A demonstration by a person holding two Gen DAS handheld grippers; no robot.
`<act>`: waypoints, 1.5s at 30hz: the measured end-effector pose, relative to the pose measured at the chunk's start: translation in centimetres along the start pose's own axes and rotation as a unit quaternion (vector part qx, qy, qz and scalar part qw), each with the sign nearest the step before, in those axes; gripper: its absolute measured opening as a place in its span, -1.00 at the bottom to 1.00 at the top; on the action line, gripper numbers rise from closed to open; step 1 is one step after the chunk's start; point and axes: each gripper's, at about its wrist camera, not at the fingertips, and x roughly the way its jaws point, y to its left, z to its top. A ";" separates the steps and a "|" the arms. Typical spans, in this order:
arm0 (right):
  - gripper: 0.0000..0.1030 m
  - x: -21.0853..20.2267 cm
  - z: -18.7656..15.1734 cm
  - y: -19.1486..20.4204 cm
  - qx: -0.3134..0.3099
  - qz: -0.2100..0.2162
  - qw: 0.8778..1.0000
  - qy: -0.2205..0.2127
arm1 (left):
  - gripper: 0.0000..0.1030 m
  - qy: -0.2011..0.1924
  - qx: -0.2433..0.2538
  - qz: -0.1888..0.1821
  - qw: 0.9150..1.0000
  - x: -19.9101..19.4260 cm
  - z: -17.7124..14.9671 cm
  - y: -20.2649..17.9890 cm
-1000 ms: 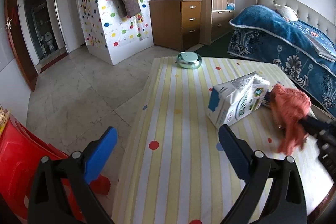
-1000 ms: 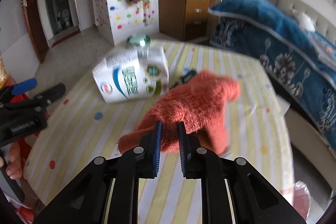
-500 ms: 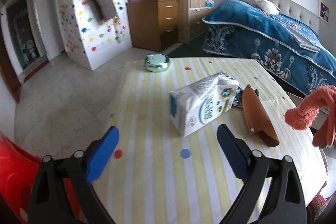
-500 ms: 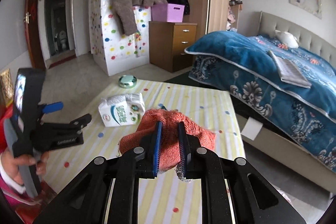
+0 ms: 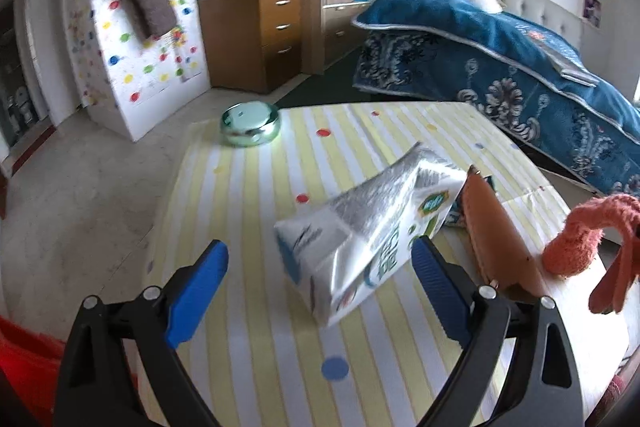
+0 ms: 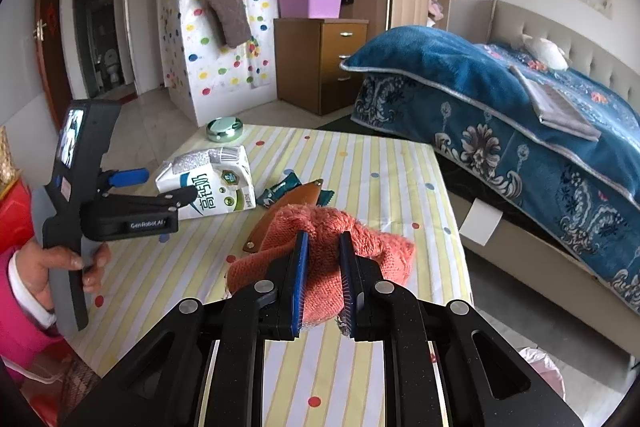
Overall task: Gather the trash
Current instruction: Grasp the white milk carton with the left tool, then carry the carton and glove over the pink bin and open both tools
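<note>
A white and green milk carton [image 5: 372,223] lies on its side on the yellow striped table [image 5: 256,327]; it also shows in the right wrist view [image 6: 208,187]. My left gripper [image 5: 320,271] is open, its blue fingers on either side of the carton's near end. My right gripper [image 6: 323,267] is shut on an orange knitted cloth [image 6: 360,247] and holds it above the table's near right part; the cloth shows at the right edge of the left wrist view [image 5: 584,239]. A teal snack wrapper [image 6: 280,189] and a brown leather case [image 6: 284,215] lie beside the carton.
A green round tin [image 5: 250,123] sits at the table's far corner. A red bin [image 5: 28,363] stands at the lower left. A bed with a blue blanket [image 6: 520,115] is to the right. A pink bag [image 6: 540,371] lies on the floor at lower right.
My left gripper has moved forward, so the carton now sits between its fingers. My right gripper holds the cloth lifted, slightly lower and nearer than before.
</note>
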 end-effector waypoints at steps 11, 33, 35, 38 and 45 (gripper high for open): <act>-0.68 -0.4 -0.4 0.2 0.003 -0.005 1.000 0.011 | -0.05 0.001 0.048 -0.035 0.998 -0.1 -0.5 -2.3; -0.68 -7.6 -3.0 -2.0 0.027 -0.006 0.999 -0.033 | -0.15 -0.029 -0.028 -0.012 0.999 -11.8 -4.2 -6.7; -0.68 -8.3 -3.3 -2.4 0.032 -0.009 0.999 -0.037 | -0.15 -0.032 -0.025 -0.019 0.999 -12.5 -4.2 -7.6; -0.69 -9.7 -4.0 -3.6 0.047 -0.016 0.998 -0.045 | -0.15 -0.039 -0.012 -0.033 0.999 -13.5 -4.0 -9.5; -0.69 -13.3 -6.3 -7.4 0.082 -0.057 0.994 -0.051 | -0.14 -0.052 0.043 -0.072 0.995 -14.1 -3.7 -16.9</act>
